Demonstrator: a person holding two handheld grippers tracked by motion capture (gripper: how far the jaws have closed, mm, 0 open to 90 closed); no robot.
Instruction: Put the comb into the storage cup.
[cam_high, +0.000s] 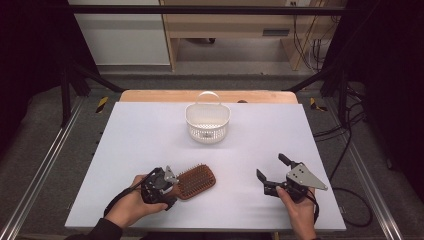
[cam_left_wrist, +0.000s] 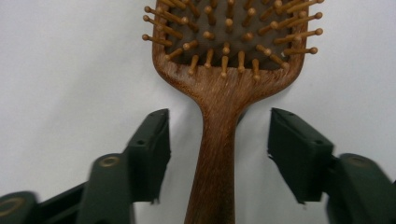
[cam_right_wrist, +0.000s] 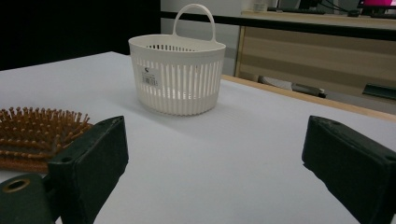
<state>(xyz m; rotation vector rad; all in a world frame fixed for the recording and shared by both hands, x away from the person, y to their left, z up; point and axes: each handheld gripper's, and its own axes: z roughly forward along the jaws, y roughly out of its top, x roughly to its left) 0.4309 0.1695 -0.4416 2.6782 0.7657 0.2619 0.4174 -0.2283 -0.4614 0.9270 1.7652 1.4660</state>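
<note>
A wooden paddle hairbrush (cam_high: 196, 181) lies bristles up on the white table top (cam_high: 145, 135), near the front left. My left gripper (cam_high: 173, 192) is down at the brush's handle. In the left gripper view the handle of the brush (cam_left_wrist: 224, 84) runs up between the two black jaws of my left gripper (cam_left_wrist: 218, 144), with a gap on each side, so the pads do not touch it. My right gripper (cam_high: 271, 166) rests open at the front right with nothing between its fingers. In the right gripper view the same gripper (cam_right_wrist: 212, 154) faces the basket, with the brush (cam_right_wrist: 32, 135) at the left edge.
A white slotted plastic basket (cam_high: 207, 121) with a loop handle stands upright at the back middle of the table; the same basket (cam_right_wrist: 177, 79) has a small label on its wall. A wooden strip edges the table's far side. Dark frame rails and cables flank the table.
</note>
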